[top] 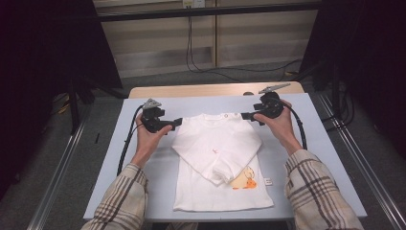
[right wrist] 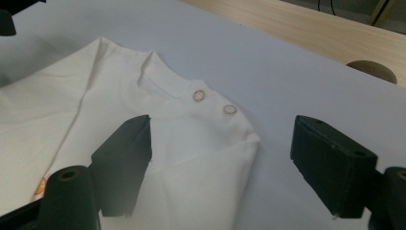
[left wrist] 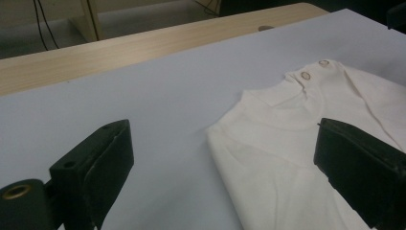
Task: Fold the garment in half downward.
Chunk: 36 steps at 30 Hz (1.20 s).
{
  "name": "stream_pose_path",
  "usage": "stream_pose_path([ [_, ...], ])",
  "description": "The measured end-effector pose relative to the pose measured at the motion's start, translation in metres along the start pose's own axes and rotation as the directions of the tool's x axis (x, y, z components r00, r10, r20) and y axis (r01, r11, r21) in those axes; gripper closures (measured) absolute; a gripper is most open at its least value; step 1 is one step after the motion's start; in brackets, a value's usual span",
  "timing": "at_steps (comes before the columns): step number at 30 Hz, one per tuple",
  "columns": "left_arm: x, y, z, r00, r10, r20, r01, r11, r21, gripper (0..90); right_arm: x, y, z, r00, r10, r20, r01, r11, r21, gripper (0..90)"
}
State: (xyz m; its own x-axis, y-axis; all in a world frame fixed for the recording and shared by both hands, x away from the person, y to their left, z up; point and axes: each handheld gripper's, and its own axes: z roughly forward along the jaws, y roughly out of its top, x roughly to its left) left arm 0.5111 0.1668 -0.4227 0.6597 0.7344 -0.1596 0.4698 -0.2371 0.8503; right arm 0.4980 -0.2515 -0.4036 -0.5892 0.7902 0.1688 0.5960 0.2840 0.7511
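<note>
Lying flat in the middle of the pale table cover point(top: 306, 124): a small white shirt point(top: 210, 187), neck toward the far edge, bottom hem toward the person, so the long way runs from far to near. Both sleeves folded across the front, making a tidy narrow shape. Two little snaps point(right wrist: 198, 96) near the collar, on the right shoulder. Left gripper point(top: 174, 122) right at the left shoulder, jaws open wide, one jaw over the cloth and one over bare table, nothing pinched. Right gripper point(top: 246, 115) at the right shoulder, jaws wide too, shoulder corner between them but not squeezed. One at each top corner, likely so both shoulders can be grabbed together and the top folded down toward the hem. Orange picture point(top: 246, 180) peeking out near the bottom
</note>
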Motion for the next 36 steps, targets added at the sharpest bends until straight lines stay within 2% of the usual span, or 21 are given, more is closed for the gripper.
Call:
stream_pose_path([
  [2, 0.002, 0.001, 0.004, 0.9997, -0.022, 0.009, 0.022, 0.9998, -0.003, 6.5, -0.002, 0.002, 0.006, 1.0, 0.006, 0.007, -0.006, 1.0, 0.001, 22.9],
  [3, 0.002, 0.001, 0.005, 1.0, -0.007, 0.004, 0.007, 0.9999, 0.008, 6.9, -0.002, 0.002, 0.009, 0.9999, 0.01, 0.002, -0.01, 1.0, 0.002, 22.6],
  [4, 0.002, 0.002, 0.008, 0.9999, -0.011, 0.004, 0.011, 0.9999, -0.004, 7.2, -0.002, 0.001, 0.012, 0.9999, 0.01, -0.002, -0.01, 1.0, -0.003, 23.7],
  [5, 0.002, 0.002, 0.009, 0.9999, -0.004, 0.01, 0.004, 1.0, 0.006, 7.3, -0.004, 0.001, 0.015, 0.9999, 0.008, -0.006, -0.008, 1.0, -0.002, 25.7],
  [9, 0.003, 0.003, 0.013, 0.9997, -0.02, 0.011, 0.02, 0.9998, 0.0, 7.6, -0.01, -0.003, 0.026, 0.9997, 0.023, 0.002, -0.023, 0.999, 0.043, 31.9],
  [14, 0.005, -0.001, 0.018, 0.9999, 0.002, -0.011, -0.002, 0.9996, 0.029, 7.9, -0.02, -0.009, 0.036, 0.9988, 0.047, 0.014, -0.048, 0.995, 0.082, 40.0],
  [17, 0.007, -0.002, 0.019, 0.9999, -0.013, -0.009, 0.013, 0.9995, 0.028, 7.9, -0.023, -0.011, 0.039, 0.9983, 0.057, 0.011, -0.058, 0.994, 0.098, 46.1],
  [20, 0.006, -0.002, 0.019, 0.9999, -0.006, -0.013, 0.007, 0.9995, 0.03, 8.1, -0.023, -0.014, 0.044, 0.9985, 0.053, 0.011, -0.054, 0.992, 0.114, 48.4],
  [22, 0.007, -0.003, 0.02, 0.9998, -0.01, -0.015, 0.01, 0.9991, 0.042, 8.4, -0.024, -0.016, 0.046, 0.9984, 0.056, 0.003, -0.056, 0.99, 0.127, 53.7],
  [24, 0.008, -0.003, 0.019, 0.9997, -0.002, -0.023, 0.003, 0.9987, 0.052, 8.9, -0.025, -0.017, 0.047, 0.9984, 0.054, 0.015, -0.056, 0.989, 0.139, 57.7],
  [26, 0.008, -0.003, 0.019, 0.9998, -0.001, -0.021, 0.002, 0.9985, 0.056, 9.7, -0.025, -0.017, 0.048, 0.9981, 0.059, 0.013, -0.061, 0.988, 0.141, 59.0],
  [29, 0.009, -0.003, 0.02, 0.9997, -0.006, -0.026, 0.007, 0.9987, 0.05, 10.6, -0.026, -0.018, 0.049, 0.9986, 0.054, 0.003, -0.054, 0.988, 0.144, 65.6],
  [36, 0.012, -0.007, 0.022, 0.9999, 0.01, -0.012, -0.009, 0.9955, 0.095, 14.9, -0.023, -0.019, 0.051, 0.9986, 0.049, 0.019, -0.051, 0.989, 0.141, 68.3],
])
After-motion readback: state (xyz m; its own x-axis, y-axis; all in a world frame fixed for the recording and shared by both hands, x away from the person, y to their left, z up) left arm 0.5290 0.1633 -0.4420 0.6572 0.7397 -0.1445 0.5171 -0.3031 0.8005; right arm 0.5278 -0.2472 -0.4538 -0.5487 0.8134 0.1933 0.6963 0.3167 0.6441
